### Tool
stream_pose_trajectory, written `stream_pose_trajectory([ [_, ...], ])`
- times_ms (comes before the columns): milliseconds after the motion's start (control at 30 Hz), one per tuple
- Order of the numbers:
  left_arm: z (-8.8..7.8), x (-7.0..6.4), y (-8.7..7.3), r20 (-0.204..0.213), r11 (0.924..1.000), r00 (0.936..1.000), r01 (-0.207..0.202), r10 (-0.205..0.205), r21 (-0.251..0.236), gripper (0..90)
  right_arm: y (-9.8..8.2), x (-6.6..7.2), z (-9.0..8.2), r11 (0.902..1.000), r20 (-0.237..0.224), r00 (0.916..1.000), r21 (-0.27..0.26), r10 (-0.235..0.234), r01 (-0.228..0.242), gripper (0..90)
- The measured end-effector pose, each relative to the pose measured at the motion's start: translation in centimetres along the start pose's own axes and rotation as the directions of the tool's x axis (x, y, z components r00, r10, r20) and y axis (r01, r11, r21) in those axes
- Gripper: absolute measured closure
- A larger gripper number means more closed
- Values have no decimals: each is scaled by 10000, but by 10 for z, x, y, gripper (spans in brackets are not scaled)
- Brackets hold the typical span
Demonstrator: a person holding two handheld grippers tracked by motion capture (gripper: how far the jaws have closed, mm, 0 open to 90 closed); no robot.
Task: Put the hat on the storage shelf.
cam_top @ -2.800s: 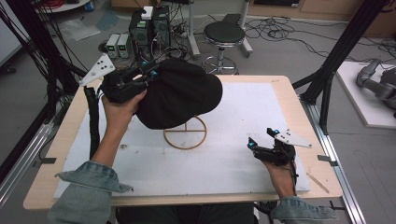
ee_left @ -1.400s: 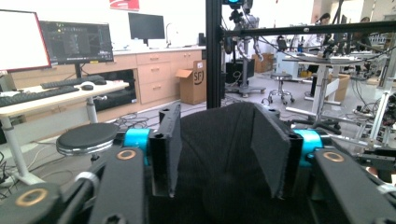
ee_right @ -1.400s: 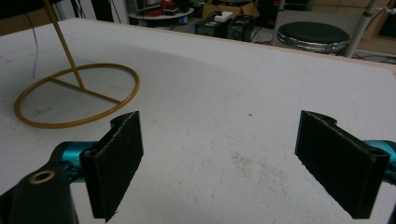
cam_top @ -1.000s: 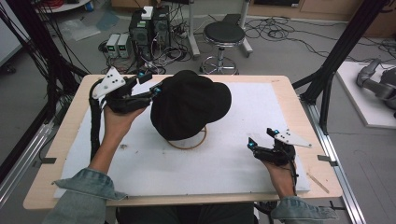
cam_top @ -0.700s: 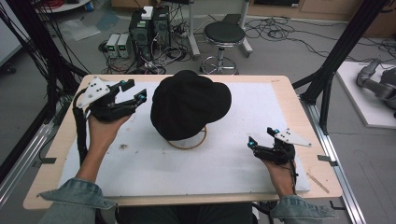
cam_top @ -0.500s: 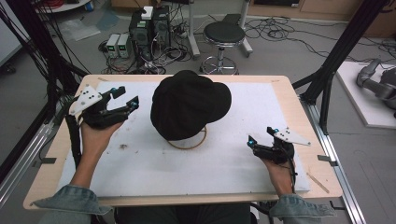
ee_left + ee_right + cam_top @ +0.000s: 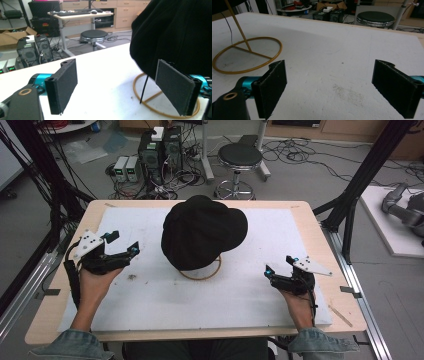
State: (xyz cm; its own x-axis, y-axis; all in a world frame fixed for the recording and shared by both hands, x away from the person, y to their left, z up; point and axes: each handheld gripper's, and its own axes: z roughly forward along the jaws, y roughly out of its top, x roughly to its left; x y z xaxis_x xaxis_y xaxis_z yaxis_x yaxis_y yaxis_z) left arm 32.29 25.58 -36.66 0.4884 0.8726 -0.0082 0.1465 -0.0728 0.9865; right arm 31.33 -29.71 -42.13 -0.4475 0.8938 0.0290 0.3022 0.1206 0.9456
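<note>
From the high view we see a black fabric cap (image 7: 204, 231) sitting on top of a gold wire stand with a ring base (image 7: 202, 274), near the middle of the white-topped desk (image 7: 250, 295). Our left hand-held gripper (image 7: 123, 243) rests on the desk well to the left of the cap, touching nothing; its jaws have just been opening and stand wide with nothing between them. Our right hand-held gripper (image 7: 280, 268) lies near the right edge, well apart from the cap, jaws spread and empty.

In the left gripper view, the two black jaws stand far apart over the bare white surface, and the black cap (image 7: 175, 37) hangs above the ring base (image 7: 150, 105) just beyond the right jaw. A round black stool (image 7: 94, 35) stands past the desk edge.

In the right gripper view, the jaws are wide apart over the desk (image 7: 332, 50), with the gold ring base (image 7: 247, 55) and its slanting stem at the upper left.
</note>
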Motion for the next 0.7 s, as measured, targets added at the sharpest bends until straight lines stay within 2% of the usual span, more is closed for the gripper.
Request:
stream_pose_trajectory([
  [267, -10, -2, -14, -257, 9994, 9993, -283, 288, 209, 174, 0, 2, -1, 10000, -3, 10000, 14, -11, 11, 124],
  [500, -17, 2, -30, -511, 9999, 9987, 51, -43, 157, 174, 1, 4, 1, 10000, 27, 10000, 22, -61, 61, 124],
  [700, -20, 3, -38, -652, 9999, 9979, -25, 35, 144, 175, 1, 3, 2, 9999, 52, 9999, -12, -147, 147, 124],
])
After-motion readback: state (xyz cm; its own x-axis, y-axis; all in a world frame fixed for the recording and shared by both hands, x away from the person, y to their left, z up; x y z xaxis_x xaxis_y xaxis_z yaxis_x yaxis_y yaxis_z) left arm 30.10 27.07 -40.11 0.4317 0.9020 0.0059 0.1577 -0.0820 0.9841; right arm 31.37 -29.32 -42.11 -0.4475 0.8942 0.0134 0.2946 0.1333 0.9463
